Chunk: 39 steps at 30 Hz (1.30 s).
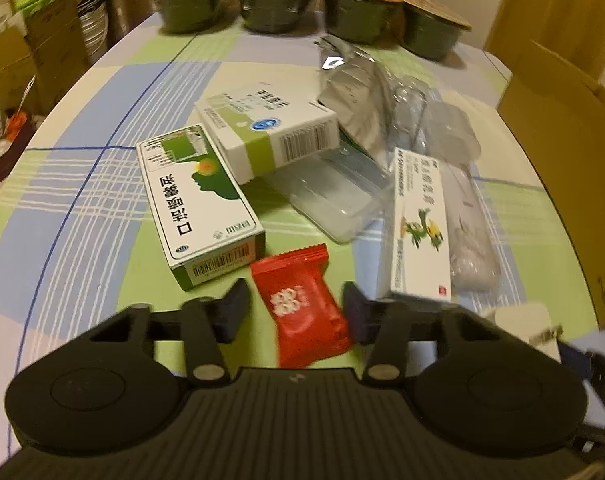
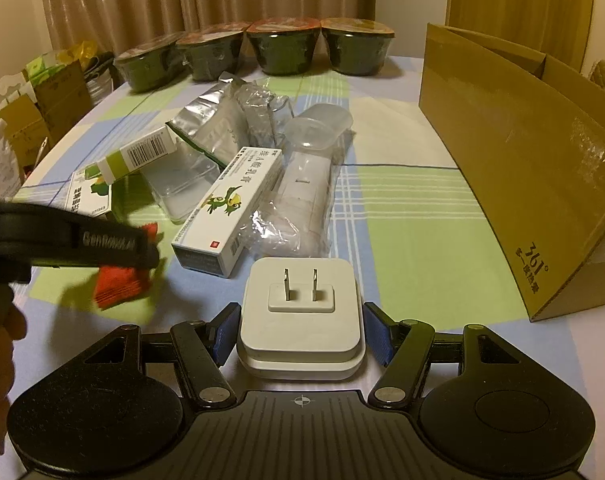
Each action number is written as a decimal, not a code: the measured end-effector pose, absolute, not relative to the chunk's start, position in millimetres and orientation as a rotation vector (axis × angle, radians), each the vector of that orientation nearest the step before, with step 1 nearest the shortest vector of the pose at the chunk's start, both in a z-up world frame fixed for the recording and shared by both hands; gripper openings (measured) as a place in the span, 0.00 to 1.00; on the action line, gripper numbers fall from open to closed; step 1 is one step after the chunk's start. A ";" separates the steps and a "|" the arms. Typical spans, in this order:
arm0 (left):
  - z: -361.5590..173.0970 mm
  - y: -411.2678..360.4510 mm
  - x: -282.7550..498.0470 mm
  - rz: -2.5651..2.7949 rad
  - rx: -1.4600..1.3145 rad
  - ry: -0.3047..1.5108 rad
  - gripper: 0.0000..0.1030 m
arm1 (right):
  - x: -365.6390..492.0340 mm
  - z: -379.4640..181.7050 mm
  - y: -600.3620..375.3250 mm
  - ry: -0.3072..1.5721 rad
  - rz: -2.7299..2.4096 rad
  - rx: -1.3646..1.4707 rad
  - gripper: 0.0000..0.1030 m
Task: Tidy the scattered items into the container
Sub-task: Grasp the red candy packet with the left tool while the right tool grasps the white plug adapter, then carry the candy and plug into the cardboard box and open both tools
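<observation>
Nearest the lens, the right gripper (image 2: 300,334) has its jaws spread around a white plug adapter (image 2: 300,312), pads just clear of its sides. Left of the adapter, the left gripper (image 1: 296,312) likewise stands open astride a red candy packet (image 1: 300,312). Medicine boxes (image 1: 200,204) and plastic wrappers (image 2: 298,200) lie heaped beyond the adapter; the cardboard box (image 2: 514,168) stands right of it, interior hidden. Judging by this, tidying has barely started.

checked table (image 2: 402,216) bears boxes (image 1: 200,204), bowls (image 2: 280,50)
</observation>
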State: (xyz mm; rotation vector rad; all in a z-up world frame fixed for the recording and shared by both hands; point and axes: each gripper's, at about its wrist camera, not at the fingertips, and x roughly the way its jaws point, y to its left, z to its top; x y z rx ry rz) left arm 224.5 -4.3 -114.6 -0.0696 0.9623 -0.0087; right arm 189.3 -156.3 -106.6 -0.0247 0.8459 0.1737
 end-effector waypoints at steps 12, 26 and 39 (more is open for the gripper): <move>-91.0 1.9 196.2 -0.044 -0.074 0.957 0.24 | 181.1 -84.4 -164.9 0.788 0.202 -0.022 0.65; -8.3 -61.1 184.6 -0.212 -0.072 0.840 0.24 | 158.6 2.8 -235.3 0.547 0.092 -0.034 0.65; 32.5 -213.1 227.0 -0.497 -0.059 0.739 0.24 | 192.6 23.0 -364.9 0.497 -0.195 0.068 0.65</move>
